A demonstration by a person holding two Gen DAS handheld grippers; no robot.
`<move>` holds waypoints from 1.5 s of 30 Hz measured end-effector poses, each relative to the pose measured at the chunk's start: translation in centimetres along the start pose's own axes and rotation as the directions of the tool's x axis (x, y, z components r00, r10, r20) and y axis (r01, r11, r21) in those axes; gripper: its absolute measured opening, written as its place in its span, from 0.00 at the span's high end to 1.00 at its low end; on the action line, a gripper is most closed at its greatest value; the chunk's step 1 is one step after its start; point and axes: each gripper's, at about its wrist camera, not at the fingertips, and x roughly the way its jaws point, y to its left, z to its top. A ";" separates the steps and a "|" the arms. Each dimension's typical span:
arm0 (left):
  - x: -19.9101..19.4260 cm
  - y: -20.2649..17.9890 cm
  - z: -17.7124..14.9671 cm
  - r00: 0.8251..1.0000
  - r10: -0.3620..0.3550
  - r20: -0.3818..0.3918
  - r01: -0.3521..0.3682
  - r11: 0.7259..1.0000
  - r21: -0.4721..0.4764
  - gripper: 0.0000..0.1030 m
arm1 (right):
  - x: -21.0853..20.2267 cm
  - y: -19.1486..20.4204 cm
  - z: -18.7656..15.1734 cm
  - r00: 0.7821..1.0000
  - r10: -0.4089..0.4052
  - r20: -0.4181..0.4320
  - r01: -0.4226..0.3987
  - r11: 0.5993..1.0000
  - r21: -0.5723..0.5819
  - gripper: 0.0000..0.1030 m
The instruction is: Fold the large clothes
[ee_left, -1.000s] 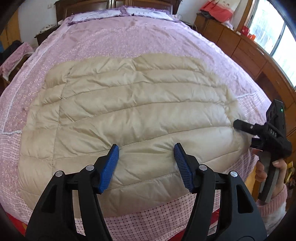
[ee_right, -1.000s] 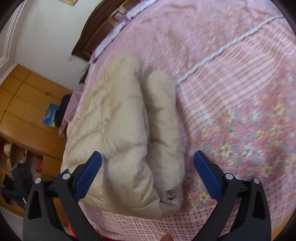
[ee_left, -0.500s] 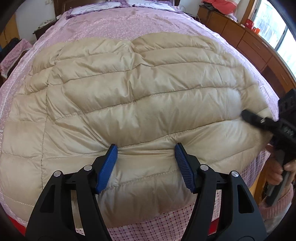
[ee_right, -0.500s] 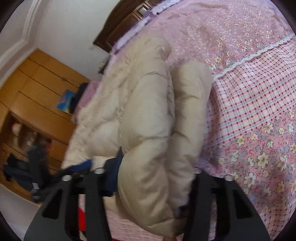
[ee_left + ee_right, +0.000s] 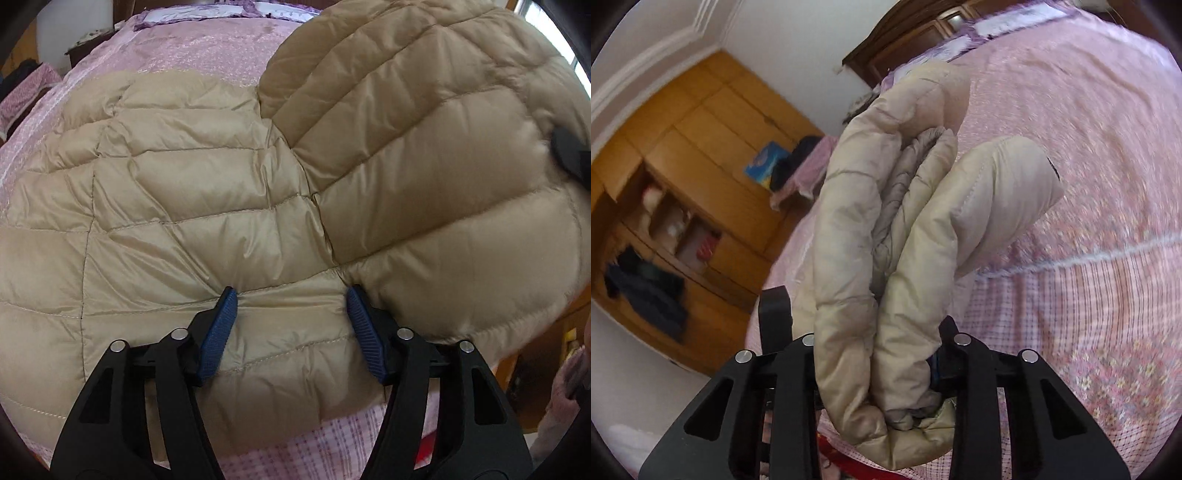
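one beige down jacket point(image 5: 192, 192) on pink bed point(image 5: 207, 48); right gripper point(image 5: 875, 365) clamped on its folded edge; left gripper point(image 5: 291, 325) spread wide, pressing quilting.

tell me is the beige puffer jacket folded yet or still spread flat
Partly folded: the beige quilted puffer jacket lies mostly spread on the pink bed cover, its right side lifted over by the right claw.

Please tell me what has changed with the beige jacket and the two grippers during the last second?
The right gripper closed on the right edge of the beige down jacket and lifted it up and over toward the left, so that side now stands raised above the flat part. The left gripper moved closer to the hem but stayed open. The rest of the jacket stayed flat on the pink bedspread.
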 end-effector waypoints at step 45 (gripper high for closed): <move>-9.5 23.5 -1.8 0.991 0.122 0.061 -0.102 0.960 -0.261 0.75 | 25.9 16.8 -1.6 0.893 -0.143 -0.426 0.062 0.978 -0.199 0.68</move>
